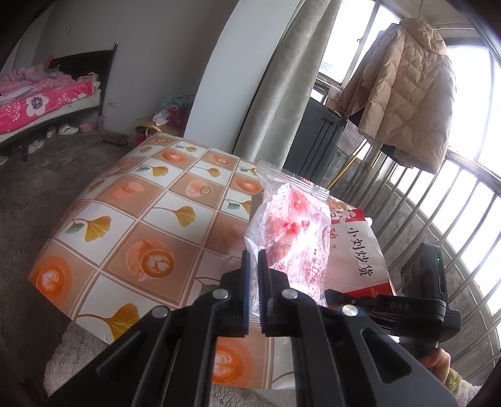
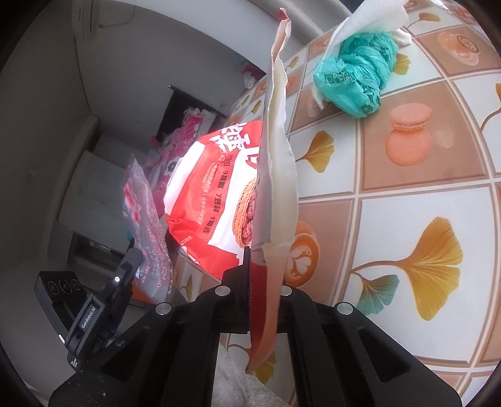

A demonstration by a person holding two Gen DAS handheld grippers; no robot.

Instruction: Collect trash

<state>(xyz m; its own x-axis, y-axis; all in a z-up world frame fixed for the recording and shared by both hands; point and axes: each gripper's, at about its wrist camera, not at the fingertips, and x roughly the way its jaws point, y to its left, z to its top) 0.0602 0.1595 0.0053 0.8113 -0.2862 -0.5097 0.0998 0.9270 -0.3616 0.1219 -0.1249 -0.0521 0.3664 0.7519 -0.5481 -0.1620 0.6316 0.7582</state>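
Over a table (image 1: 131, 225) covered in a tile-print cloth of ginkgo leaves and coffee cups, the left gripper (image 1: 254, 260) is clenched on the lower edge of a clear snack wrapper (image 1: 288, 231) printed in red; in the left wrist view the wrapper stands nearly upright at centre frame, its long axis rising from the pads toward its serrated top seal, which tilts slightly to the upper right. Behind it, right of centre, lies a red and white paper bag (image 1: 360, 250) with black characters, its mouth held by the right gripper (image 2: 263, 260), whose body (image 1: 416, 300) shows at the lower right of that view with fingers of a hand (image 1: 435, 360) below it. In the right wrist view those jaws are closed on the bag's torn edge (image 2: 278, 156), a pale strip that runs from the pads at bottom centre almost straight up to the top of the frame; the bag's printed face (image 2: 216, 188) spreads left of it. The left gripper's black body (image 2: 103, 300) and its wrapper (image 2: 147, 225) sit at the lower left. At upper right a crumpled teal plastic bag (image 2: 353, 78) and white tissue (image 2: 366, 18) rest on the cloth.
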